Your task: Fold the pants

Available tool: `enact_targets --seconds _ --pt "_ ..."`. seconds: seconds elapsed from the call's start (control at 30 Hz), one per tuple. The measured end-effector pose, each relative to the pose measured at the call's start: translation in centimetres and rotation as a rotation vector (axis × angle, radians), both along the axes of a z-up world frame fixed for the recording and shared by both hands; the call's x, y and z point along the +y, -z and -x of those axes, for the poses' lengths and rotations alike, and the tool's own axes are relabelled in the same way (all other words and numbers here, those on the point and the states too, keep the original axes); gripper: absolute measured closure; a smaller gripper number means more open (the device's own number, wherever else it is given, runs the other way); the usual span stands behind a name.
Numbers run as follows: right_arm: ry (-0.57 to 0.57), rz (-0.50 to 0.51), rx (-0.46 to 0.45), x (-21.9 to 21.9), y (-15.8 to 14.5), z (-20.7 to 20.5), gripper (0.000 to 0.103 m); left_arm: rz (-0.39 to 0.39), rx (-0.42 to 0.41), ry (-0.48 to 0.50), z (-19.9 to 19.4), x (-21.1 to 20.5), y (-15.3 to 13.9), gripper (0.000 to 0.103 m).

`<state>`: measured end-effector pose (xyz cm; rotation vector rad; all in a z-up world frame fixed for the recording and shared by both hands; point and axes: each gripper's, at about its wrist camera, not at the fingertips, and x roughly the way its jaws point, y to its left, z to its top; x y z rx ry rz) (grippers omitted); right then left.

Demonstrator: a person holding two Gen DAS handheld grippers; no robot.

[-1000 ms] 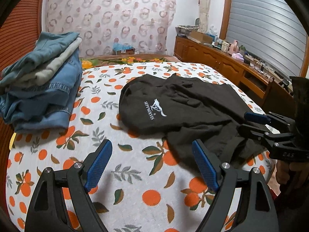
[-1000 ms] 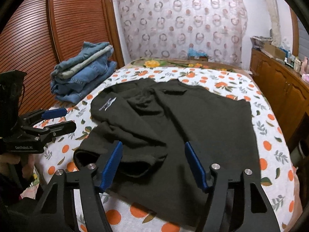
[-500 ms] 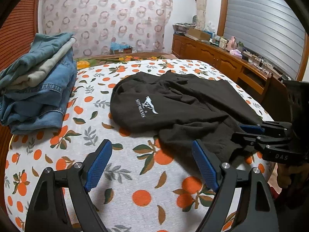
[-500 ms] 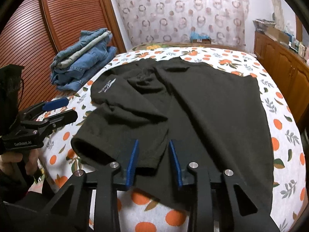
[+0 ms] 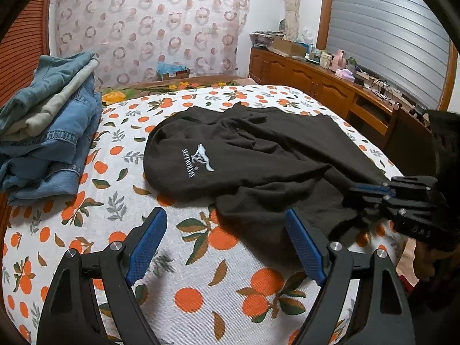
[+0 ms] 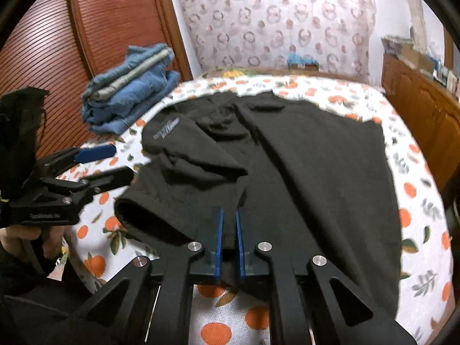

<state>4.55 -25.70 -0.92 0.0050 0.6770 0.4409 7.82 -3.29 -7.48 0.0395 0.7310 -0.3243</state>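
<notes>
Fingers of the right gripper (image 6: 227, 241) are pinched nearly together on the near hem of the black pants (image 6: 287, 172), cloth caught between the blue pads; fingers of the left gripper (image 5: 227, 247) stand wide apart with nothing between them, hovering over bare bedspread (image 5: 201, 287) just beside the garment's near edge. Pants lie spread but rumpled on the bed, one part folded over with a white logo (image 5: 198, 158) showing, well apart from the stacked jeans (image 5: 49, 132). Judgement: soft, light, limp knit that will sag and bunch, so grip at hem corners and edges, not mid-panel.
</notes>
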Motion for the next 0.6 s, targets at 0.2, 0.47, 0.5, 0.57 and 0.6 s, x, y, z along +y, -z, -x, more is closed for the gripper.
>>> enact_targets --seconds 0.2,0.47,0.5,0.57,0.6 --pt "0.025 -0.006 -0.094 -1.1 -2.1 1.4 0.097 -0.004 -0.013 0.023 -0.2 -1.0 -0.8 0.018" --pt "0.085 -0.013 -0.171 -3.1 -3.4 3.7 0.098 0.004 -0.021 0.047 -0.9 -2.2 -1.9 0.018" --pt "0.094 -0.017 -0.181 -3.5 -3.6 4.1 0.098 0.004 -0.022 0.049 -0.9 -2.3 -2.0 0.018" --pt "0.106 -0.019 -0.195 -3.8 -3.9 4.8 0.098 0.005 -0.026 0.056 -0.9 -2.7 -2.2 0.018" --pt "0.111 -0.019 -0.199 -4.1 -4.0 5.0 0.098 0.005 -0.027 0.059 -0.9 -2.9 -2.3 0.018"
